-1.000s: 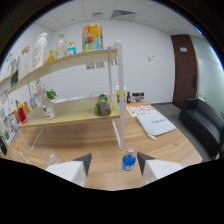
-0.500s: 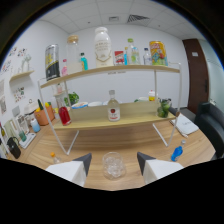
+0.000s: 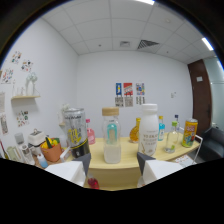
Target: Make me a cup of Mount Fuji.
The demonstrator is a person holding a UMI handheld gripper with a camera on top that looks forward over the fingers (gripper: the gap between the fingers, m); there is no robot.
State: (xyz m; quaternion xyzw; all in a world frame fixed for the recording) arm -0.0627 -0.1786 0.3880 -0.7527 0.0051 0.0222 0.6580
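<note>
My gripper (image 3: 113,162) is open with nothing held between its fingers. Just ahead of the gap, on a pale wooden shelf (image 3: 125,167), stands a clear bottle with a tan lid and white liquid in its lower part (image 3: 112,138). A tall white bottle with a white cap (image 3: 149,130) stands right of it. To the left are a silver can with yellow print (image 3: 75,132) and a pink bottle (image 3: 90,133). An amber bottle (image 3: 135,131) stands behind, between the two middle bottles. A small red thing (image 3: 93,183) shows low between the fingers.
Further right on the shelf are a blue bottle (image 3: 161,128), a clear bottle (image 3: 172,138) and a yellow can (image 3: 189,132). An orange pot with utensils (image 3: 50,150) sits at the left. Posters (image 3: 129,94) hang on the white wall; a dark door (image 3: 203,95) is at right.
The view has risen from table level to the top shelf and closed in. The shelf bottles now stand near, just ahead of the fingers. The fingers stay open.
</note>
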